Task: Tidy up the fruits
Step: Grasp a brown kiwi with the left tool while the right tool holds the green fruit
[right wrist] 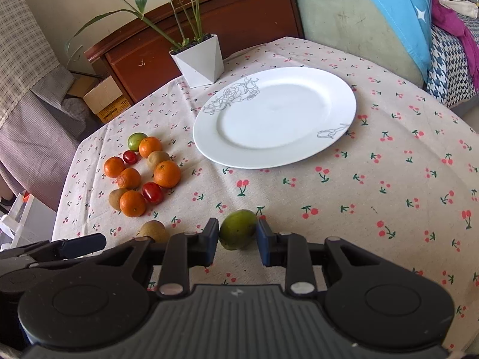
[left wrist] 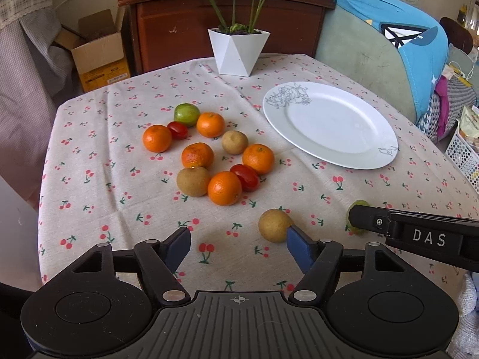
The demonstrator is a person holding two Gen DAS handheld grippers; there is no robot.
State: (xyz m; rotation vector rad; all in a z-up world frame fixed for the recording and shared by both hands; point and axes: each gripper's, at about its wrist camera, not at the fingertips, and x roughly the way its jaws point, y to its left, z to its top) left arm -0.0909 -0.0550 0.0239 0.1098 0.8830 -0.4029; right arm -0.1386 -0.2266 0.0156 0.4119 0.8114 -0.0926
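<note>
A cluster of oranges (left wrist: 224, 188), red tomatoes (left wrist: 245, 177), brown kiwis (left wrist: 193, 181) and a green fruit (left wrist: 186, 114) lies on the cherry-print tablecloth; the cluster also shows in the right wrist view (right wrist: 133, 203). A white plate (left wrist: 329, 125) (right wrist: 275, 119) stands empty beside it. My left gripper (left wrist: 238, 243) is open, its right finger touching a lone brown kiwi (left wrist: 274, 225). My right gripper (right wrist: 236, 239) has its pads (right wrist: 212, 236) closed against a green fruit (right wrist: 238, 229) resting on the cloth. The right gripper also shows at the right edge of the left wrist view (left wrist: 389, 224).
A white geometric planter (left wrist: 238, 51) (right wrist: 199, 59) stands at the table's far edge. A brown wooden cabinet (left wrist: 227, 21) and a cardboard box (left wrist: 98, 56) are behind the table. A green chair with blue cloth (left wrist: 389, 39) is at the right.
</note>
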